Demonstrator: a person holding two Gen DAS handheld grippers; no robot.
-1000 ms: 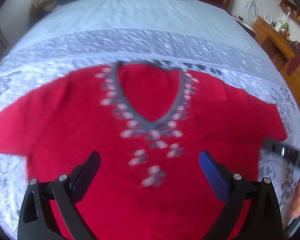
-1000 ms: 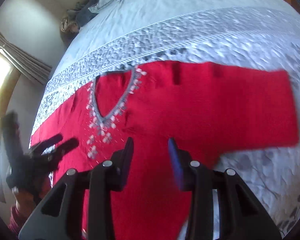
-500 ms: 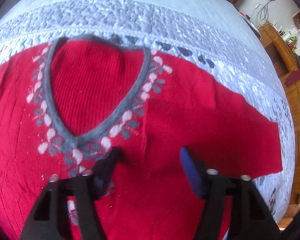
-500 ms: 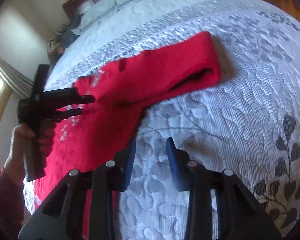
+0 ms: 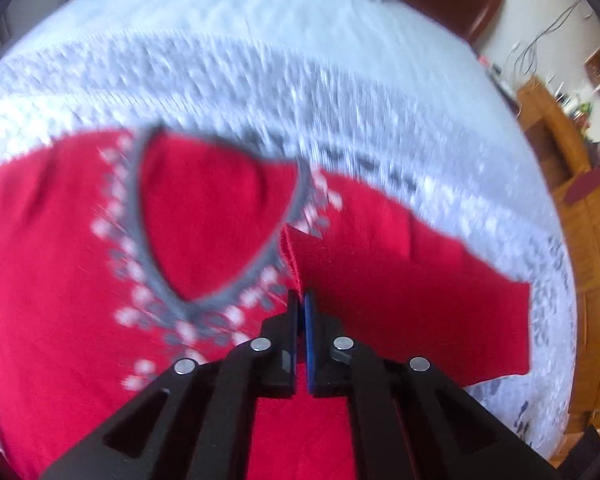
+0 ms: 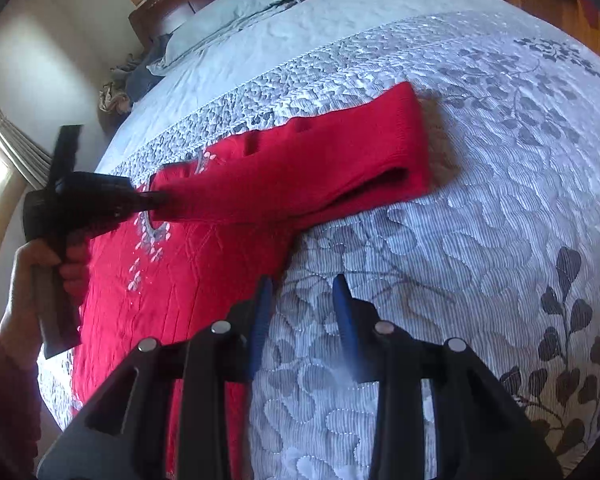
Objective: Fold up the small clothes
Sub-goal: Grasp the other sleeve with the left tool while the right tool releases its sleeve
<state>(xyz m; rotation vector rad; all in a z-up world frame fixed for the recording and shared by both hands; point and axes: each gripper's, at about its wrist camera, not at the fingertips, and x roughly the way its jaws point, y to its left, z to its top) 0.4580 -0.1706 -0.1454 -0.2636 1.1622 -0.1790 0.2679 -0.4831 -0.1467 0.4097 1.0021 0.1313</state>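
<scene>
Left gripper [image 5: 300, 300] has just snapped shut, apparently pinching the red sweater's [image 5: 60, 280] shoulder at frame centre, ready to fold; right gripper [image 6: 302, 294] hangs narrowly open, empty, lower centre.

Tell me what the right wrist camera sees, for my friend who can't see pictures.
A red sweater lies flat on a quilted grey bedspread, one sleeve stretched sideways. At the left, a person's hand holds the left hand-held gripper, shut on a pinched fold near the grey collar. The right hand-held gripper hangs open at the sweater's edge, holding nothing.
</scene>
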